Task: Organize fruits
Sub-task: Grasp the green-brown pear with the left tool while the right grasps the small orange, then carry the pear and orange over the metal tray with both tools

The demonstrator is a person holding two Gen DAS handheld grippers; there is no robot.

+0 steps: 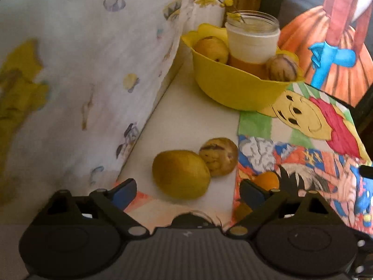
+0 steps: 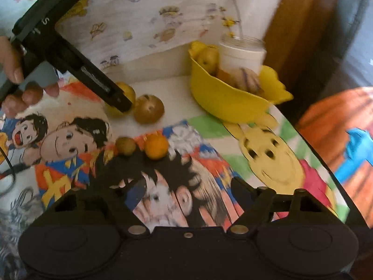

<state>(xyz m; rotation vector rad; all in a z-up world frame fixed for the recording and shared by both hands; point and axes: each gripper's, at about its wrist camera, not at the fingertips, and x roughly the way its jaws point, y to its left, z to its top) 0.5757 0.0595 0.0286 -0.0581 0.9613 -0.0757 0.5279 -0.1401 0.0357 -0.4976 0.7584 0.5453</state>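
Overhead, both hand-held grippers gape, empty: left (image 1: pixel 187 192), right (image 2: pixel 186 186); cartoon-print cloth (image 2: pixel 268 149), yellow bowl (image 1: pixel 233 88).

Marking: a white letter "S", upper left of the right wrist view.
Carrier: the black body of the left gripper (image 2: pixel 121 103), held in a person's hand (image 2: pixel 14 70).
Adjacent marks: further small white characters beside the "S", too blurred to read.
Other text: none legible in the left wrist view; the cartoon prints carry pictures only.
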